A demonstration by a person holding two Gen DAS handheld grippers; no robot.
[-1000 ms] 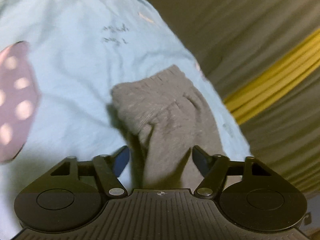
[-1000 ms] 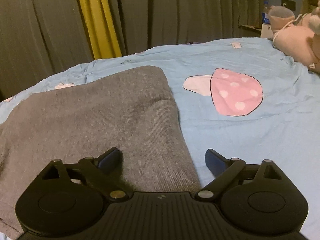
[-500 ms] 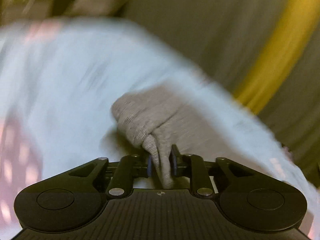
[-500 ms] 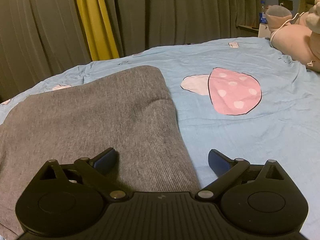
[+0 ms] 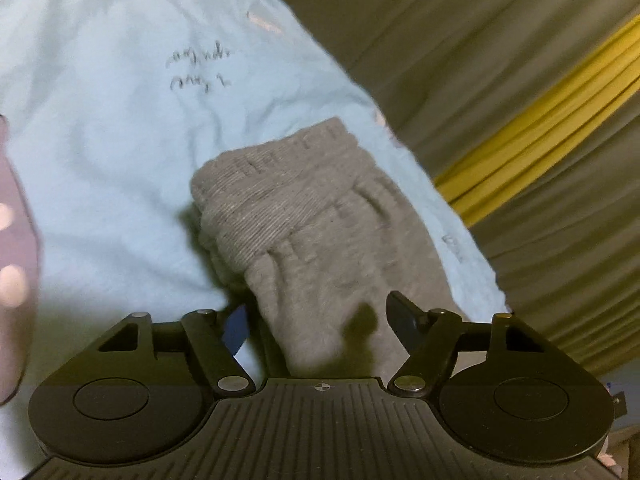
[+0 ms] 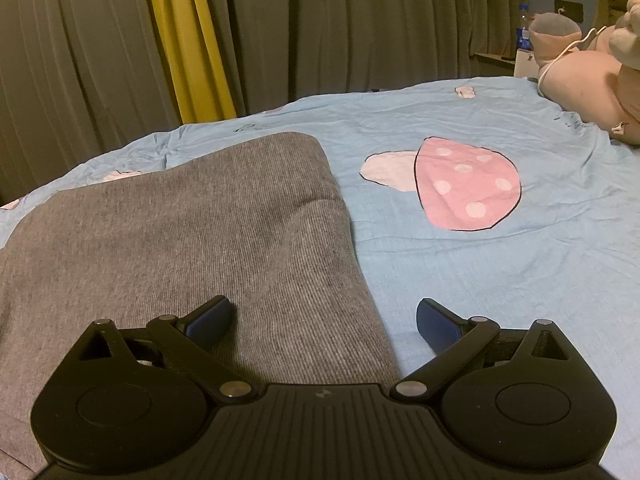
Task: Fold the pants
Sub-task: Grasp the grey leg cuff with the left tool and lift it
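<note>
the grey ribbed pants (image 6: 192,240) lie flat on the blue sheet (image 6: 500,280), one edge running between the right gripper's fingers. in the left view a cuffed leg end (image 5: 304,208) lies bunched and wrinkled near the bed's edge. a pink mushroom print (image 6: 466,184) sits beside the pants, a plush toy (image 6: 584,76) at the far corner, and grey curtains (image 6: 360,20) with a yellow strip (image 6: 188,48) behind. the left gripper (image 5: 316,320) is spread wide around the leg, holding nothing. the right gripper (image 6: 324,320) is spread too, one finger (image 6: 208,320) over the cloth; contact unclear.

Ribbed knit pants (image 6: 192,240), smooth cotton sheet (image 6: 500,280)
</note>
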